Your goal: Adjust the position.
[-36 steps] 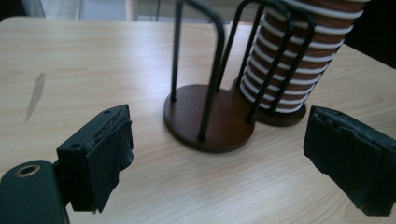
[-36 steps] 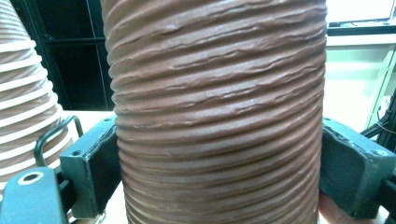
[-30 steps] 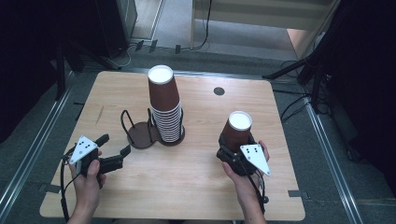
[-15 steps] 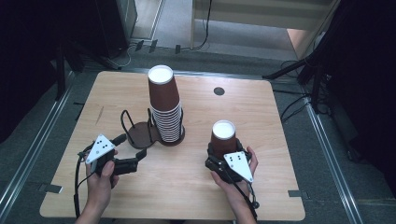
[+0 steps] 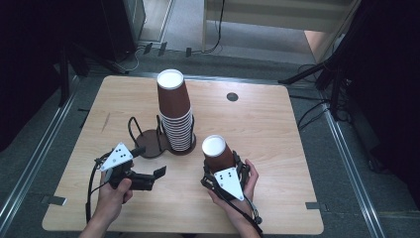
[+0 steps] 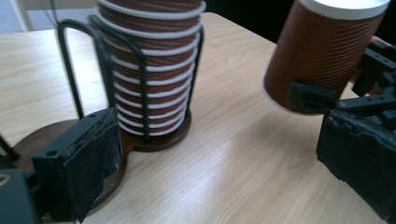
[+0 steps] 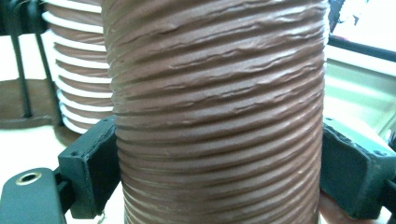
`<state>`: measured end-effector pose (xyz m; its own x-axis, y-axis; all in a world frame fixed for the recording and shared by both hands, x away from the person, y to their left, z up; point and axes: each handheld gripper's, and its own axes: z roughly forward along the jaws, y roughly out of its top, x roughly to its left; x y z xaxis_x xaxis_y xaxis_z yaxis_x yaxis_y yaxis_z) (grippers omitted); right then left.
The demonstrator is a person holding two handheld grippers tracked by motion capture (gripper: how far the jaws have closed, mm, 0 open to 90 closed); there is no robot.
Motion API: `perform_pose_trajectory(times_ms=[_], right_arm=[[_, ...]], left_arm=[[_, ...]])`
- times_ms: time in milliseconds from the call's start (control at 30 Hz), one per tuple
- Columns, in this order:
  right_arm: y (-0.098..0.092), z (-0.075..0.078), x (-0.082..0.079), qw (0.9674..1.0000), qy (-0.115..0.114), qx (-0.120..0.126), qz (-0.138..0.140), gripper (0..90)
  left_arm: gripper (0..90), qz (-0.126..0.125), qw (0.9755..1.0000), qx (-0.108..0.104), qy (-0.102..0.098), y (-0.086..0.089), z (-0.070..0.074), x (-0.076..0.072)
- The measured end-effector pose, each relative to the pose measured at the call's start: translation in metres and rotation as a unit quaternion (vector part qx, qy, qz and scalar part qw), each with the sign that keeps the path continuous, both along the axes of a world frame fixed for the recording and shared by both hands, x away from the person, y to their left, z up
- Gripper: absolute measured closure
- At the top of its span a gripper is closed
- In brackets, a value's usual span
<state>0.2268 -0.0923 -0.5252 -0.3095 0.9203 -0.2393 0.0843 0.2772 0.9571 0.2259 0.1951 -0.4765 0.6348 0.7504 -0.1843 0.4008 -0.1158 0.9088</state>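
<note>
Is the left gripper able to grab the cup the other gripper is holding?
Probably yes. The left gripper has just opened its jaws wide with nothing between them, and they face the brown cup across bare table. The right gripper grips the cup low, leaving its upper side free.

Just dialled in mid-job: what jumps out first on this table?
The tall stack of brown ribbed cups, upside down in a black wire holder at mid-table, catches the eye first. Next is the single upside-down cup clamped in the right gripper just in front of and to the right of the stack. The left gripper sits at front left, its fingers having just opened wide with nothing between them, aimed toward that cup.
</note>
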Motion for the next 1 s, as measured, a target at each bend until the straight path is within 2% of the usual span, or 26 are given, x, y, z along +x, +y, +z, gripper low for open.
perform_pose_trajectory(times_ms=[33,233,433,533,600,633,667,733,833,1000], right_arm=[[0.003,-0.001,-0.001,1.0,-0.002,-0.005,0.004,10.5],[0.015,-0.005,-0.008,0.999,-0.013,-0.034,0.027,10.5],[0.028,-0.011,-0.016,0.9958,-0.025,-0.071,0.052,10.5],[0.032,-0.012,-0.018,0.9946,-0.03,-0.08,0.059,10.6],[0.036,-0.014,-0.02,0.9923,-0.039,-0.096,0.068,10.6],[0.036,-0.014,-0.02,0.9923,-0.039,-0.096,0.068,10.6],[0.038,-0.015,-0.022,0.9906,-0.043,-0.106,0.075,10.7],[0.041,-0.017,-0.024,0.9894,-0.045,-0.113,0.079,10.7],[0.043,-0.018,-0.025,0.9881,-0.049,-0.12,0.083,10.7],[0.048,-0.021,-0.029,0.9817,-0.064,-0.148,0.101,10.8]], left_arm=[[0.7,-0.005,0.9999,0.009,-0.002,-0.003,0.0,-0.001],[0.8,-0.02,0.9996,0.018,-0.002,-0.012,0.002,-0.002],[1.3,-0.037,0.9988,0.03,-0.009,-0.023,0.005,-0.007],[4.1,-0.041,0.9985,0.034,-0.011,-0.025,0.006,-0.008],[4.2,-0.06,0.9976,0.033,-0.01,-0.028,0.006,-0.009],[4.2,-0.06,0.9976,0.033,-0.01,-0.028,0.006,-0.009],[4.2,-0.07,0.997,0.031,-0.008,-0.03,0.006,-0.01],[4.2,-0.079,0.9962,0.035,-0.009,-0.031,0.006,-0.011],[4.4,-0.084,0.9957,0.038,-0.007,-0.034,0.005,-0.012],[6.5,-0.092,0.9947,0.048,-0.002,-0.038,0.004,-0.012]])
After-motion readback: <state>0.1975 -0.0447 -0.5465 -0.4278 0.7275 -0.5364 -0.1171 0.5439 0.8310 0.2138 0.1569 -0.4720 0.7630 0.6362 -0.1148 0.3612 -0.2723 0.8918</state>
